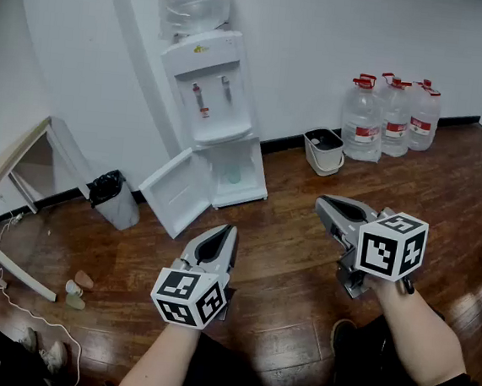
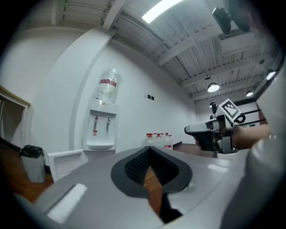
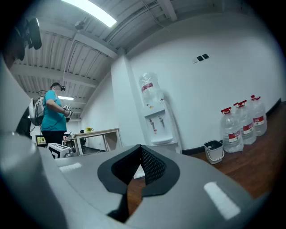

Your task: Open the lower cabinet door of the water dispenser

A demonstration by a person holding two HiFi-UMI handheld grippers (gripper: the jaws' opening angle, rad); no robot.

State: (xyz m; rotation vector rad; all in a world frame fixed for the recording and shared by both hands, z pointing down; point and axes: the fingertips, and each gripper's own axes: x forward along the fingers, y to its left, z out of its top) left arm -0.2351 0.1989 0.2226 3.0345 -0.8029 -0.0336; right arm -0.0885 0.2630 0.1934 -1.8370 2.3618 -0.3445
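Observation:
The white water dispenser [image 1: 212, 92] stands against the far wall with a bottle on top. Its lower cabinet door [image 1: 176, 192] hangs wide open, swung out to the left, and the compartment behind it shows. My left gripper [image 1: 224, 231] is shut and empty, held well back from the dispenser over the wooden floor. My right gripper [image 1: 324, 206] is also shut on nothing, to the right and just as far back. The left gripper view shows the dispenser [image 2: 102, 127] and open door [image 2: 65, 162] beyond the left gripper [image 2: 149, 150]. In the right gripper view the dispenser [image 3: 156, 120] stands beyond the right gripper [image 3: 140, 150].
Several large water bottles [image 1: 392, 118] and a white bucket [image 1: 324, 151] stand by the wall at right. A black bin [image 1: 113, 197] and a wooden table [image 1: 14, 174] are left of the dispenser. A cable and shoes lie on the floor at lower left. A person [image 3: 53, 114] stands far off.

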